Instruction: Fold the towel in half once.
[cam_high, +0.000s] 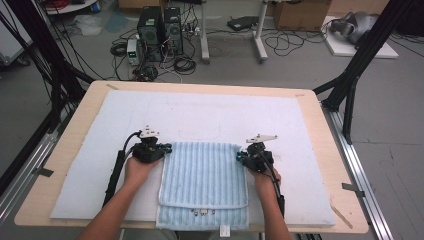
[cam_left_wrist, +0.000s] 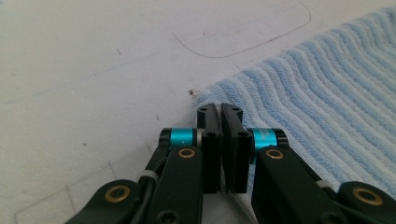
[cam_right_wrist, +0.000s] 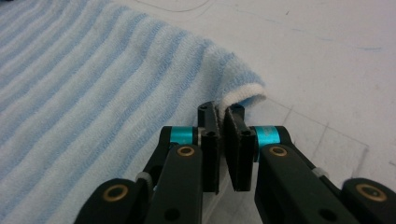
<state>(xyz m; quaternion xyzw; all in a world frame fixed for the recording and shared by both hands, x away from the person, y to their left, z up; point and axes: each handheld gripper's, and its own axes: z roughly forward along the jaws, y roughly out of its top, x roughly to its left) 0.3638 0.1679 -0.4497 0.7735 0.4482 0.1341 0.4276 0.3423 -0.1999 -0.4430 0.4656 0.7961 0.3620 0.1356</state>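
Towel (cam_high: 204, 175), light blue with stripes, lies folded on the white mat (cam_high: 200, 117) at the near middle of the table (cam_high: 325, 130). Top layer is shorter than the one beneath: a strip of the lower layer shows along the near edge, with a small tag at the table's front.

Left gripper (cam_high: 167, 148) sits at the towel's far left corner. In the left gripper view (cam_left_wrist: 219, 112), jaws are pressed together, tips right at the corner's edge; cannot tell whether any cloth is between them.

Right gripper (cam_high: 240, 156) sits at the far right corner. In the right gripper view (cam_right_wrist: 222, 112), jaws are nearly together, pinching the white hem of the corner, which curls up off the mat just past the tips.

Both hands grip from the near side, left hand (cam_high: 137, 170), right hand (cam_high: 265, 177). Computer towers (cam_high: 160, 32) and cables stand on the floor beyond the table.
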